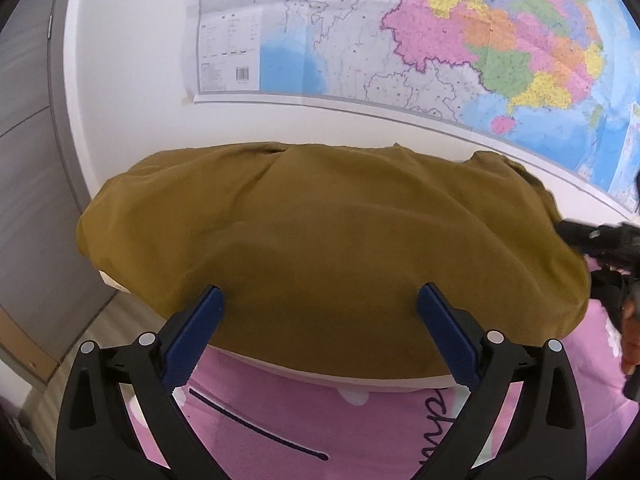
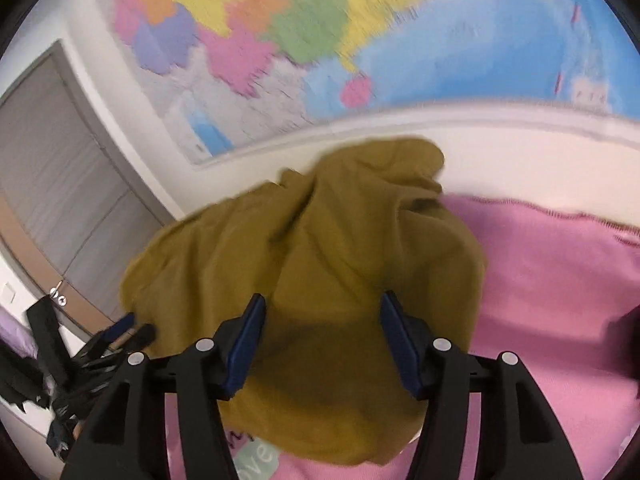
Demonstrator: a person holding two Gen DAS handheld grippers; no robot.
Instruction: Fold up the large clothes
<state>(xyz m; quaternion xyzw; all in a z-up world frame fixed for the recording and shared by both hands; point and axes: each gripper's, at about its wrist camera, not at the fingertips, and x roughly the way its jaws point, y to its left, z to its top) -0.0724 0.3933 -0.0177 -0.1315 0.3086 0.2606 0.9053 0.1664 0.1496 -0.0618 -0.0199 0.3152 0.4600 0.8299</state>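
A mustard-yellow garment [image 1: 320, 220] lies bunched on the white table [image 1: 360, 381], and it covers most of the top. My left gripper [image 1: 320, 292] hovers over its near edge, jaws wide open and empty. In the right wrist view the same garment [image 2: 320, 240] rises in a crumpled peak. My right gripper [image 2: 323, 299] stands open above it; the blue pads [image 2: 248, 340] are apart and do not pinch the cloth. A pink garment [image 2: 552, 280] with lettering lies beside and under the mustard one. The right gripper [image 1: 600, 240] shows at the left view's right edge, and the left gripper [image 2: 120, 332] at the right view's lower left.
A large coloured map [image 1: 440, 40] hangs on the white wall behind the table. Grey panelling [image 1: 28, 160] stands to the left, with wood-look floor [image 1: 80, 340] below it. Pink cloth [image 1: 280, 420] with dark lettering shows below the table's near edge.
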